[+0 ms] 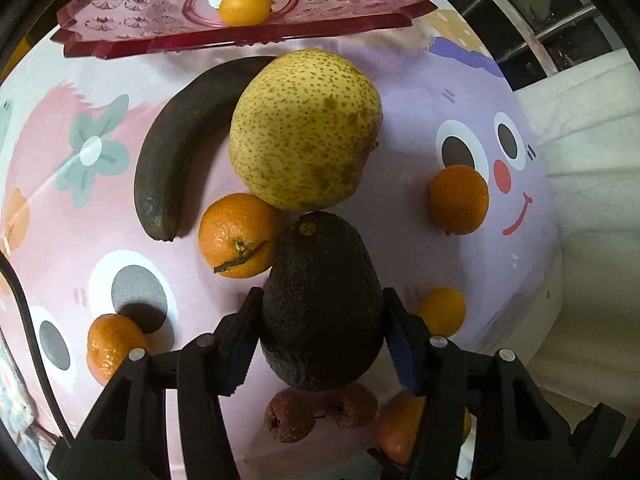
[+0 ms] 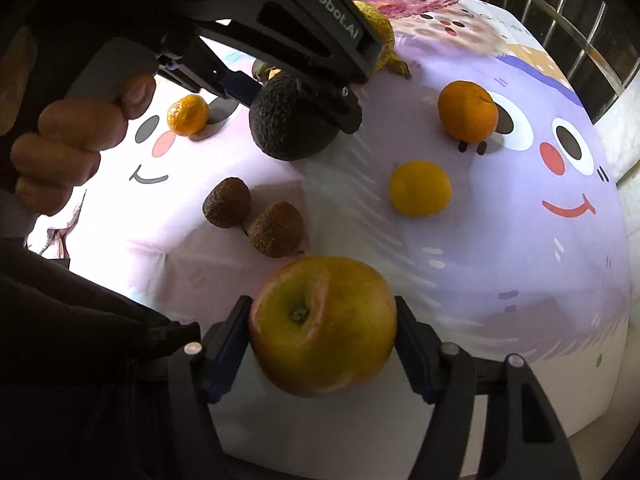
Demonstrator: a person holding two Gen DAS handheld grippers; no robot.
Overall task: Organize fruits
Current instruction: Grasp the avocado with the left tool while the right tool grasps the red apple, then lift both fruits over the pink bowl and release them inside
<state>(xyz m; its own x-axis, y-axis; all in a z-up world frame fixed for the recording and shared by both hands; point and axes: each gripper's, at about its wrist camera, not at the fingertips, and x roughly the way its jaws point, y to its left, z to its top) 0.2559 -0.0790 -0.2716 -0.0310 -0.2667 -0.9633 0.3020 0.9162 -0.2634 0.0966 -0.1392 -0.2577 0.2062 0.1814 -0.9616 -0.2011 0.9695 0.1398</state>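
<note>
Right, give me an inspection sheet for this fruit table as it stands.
Surface: cartoon-face tablecloth, pink and lilac.
Job's things: pink tray at the far edge holding two small oranges; avocado, apple, speckled pear, blackened banana, leafy mandarin, yellow citrus and two shrivelled brown fruits on the cloth.
Clutter: nothing seen.
Grippers: left tongs closed on the avocado, pads against its sides; right tongs closed on the apple. A hand grips the left tool.
Cables: black cord at the left edge.
Surroundings: metal railing beyond the table.
</note>
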